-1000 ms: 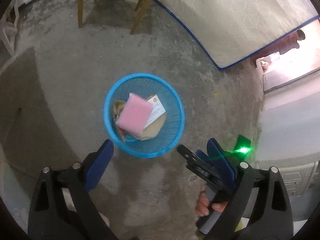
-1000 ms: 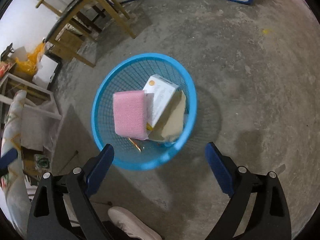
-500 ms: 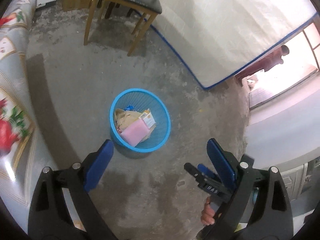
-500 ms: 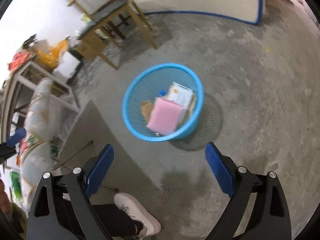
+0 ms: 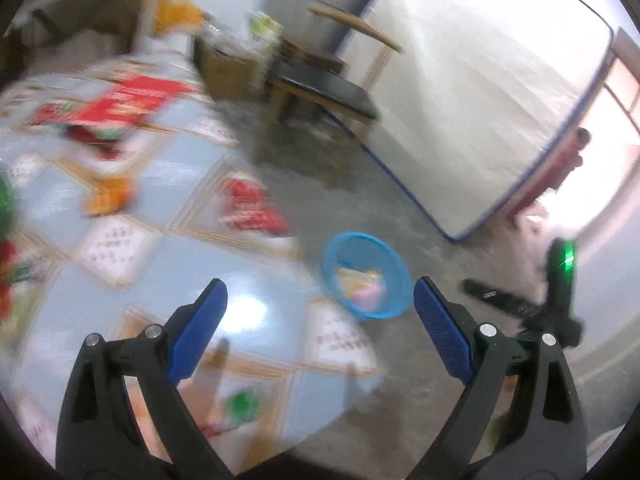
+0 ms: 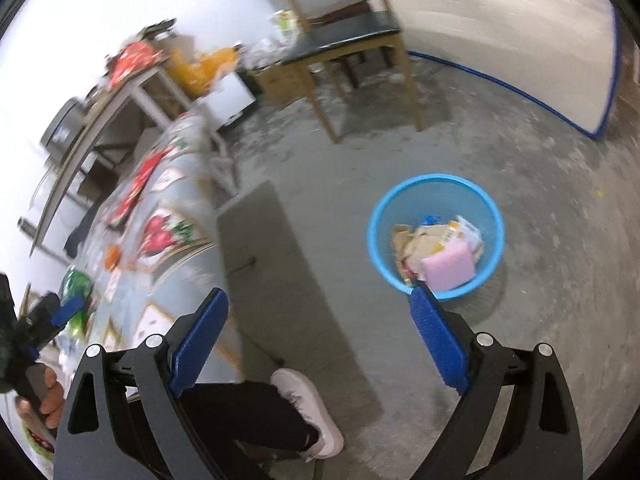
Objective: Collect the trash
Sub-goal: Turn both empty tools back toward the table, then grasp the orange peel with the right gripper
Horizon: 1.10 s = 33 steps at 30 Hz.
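No text, brand or number can be read in either view. The patterned cloth on the bench (image 5: 120,248) carries small reddish marks inside its white squares, too blurred to tell whether they are letters. The black bar of the right gripper (image 5: 504,300), seen from the left wrist view, bears pale markings that stay illegible. The cardboard and paper packaging in the blue mesh wastebasket (image 6: 436,236) shows printed patches, yellow and white, but no word or figure resolves
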Each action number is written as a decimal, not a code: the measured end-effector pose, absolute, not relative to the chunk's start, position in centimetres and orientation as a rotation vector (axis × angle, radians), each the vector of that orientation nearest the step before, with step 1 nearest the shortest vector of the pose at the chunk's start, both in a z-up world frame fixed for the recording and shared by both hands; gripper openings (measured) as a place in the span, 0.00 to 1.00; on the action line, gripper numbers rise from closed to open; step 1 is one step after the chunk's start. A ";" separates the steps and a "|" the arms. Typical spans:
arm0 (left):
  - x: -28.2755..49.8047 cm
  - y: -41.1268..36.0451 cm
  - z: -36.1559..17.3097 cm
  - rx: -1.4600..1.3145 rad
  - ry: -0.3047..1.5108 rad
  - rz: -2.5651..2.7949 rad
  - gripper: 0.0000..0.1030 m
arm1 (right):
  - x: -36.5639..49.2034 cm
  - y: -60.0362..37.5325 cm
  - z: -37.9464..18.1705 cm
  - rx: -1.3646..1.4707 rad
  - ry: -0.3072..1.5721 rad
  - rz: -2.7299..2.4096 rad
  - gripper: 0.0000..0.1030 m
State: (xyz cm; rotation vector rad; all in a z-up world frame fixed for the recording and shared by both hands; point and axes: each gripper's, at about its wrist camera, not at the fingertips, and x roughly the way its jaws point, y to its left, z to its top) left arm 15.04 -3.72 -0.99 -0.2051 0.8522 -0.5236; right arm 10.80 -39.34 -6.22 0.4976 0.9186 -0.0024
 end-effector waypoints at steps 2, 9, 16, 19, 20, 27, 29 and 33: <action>13.4 -0.1 -0.9 -0.210 0.824 -0.454 0.88 | 11.3 -37.9 -5.6 0.477 0.926 0.033 0.87; 9.0 10.2 -0.4 -0.293 0.713 -0.244 0.88 | 14.3 -30.4 -3.5 0.375 0.952 0.194 0.87; 7.7 16.3 0.6 -0.384 0.619 -0.160 0.88 | 19.0 -20.7 -1.3 0.292 0.960 0.384 0.85; 7.6 16.6 0.5 -0.390 0.594 -0.192 0.88 | 21.7 -16.1 -1.0 0.234 0.965 0.429 0.78; 7.6 16.3 0.4 -0.383 0.589 -0.201 0.88 | 22.6 -14.9 -1.0 0.227 0.973 0.439 0.74; 7.6 13.3 0.2 -0.257 0.536 -0.252 0.87 | 29.6 -9.0 -2.6 0.169 1.029 0.424 0.56; 7.9 12.9 -0.1 -0.250 0.542 -0.251 0.87 | 31.0 -7.9 -3.5 0.145 1.050 0.404 0.48; 8.6 11.8 -1.2 -0.203 0.569 -0.217 0.78 | 32.5 -6.3 -5.3 0.092 1.096 0.385 0.37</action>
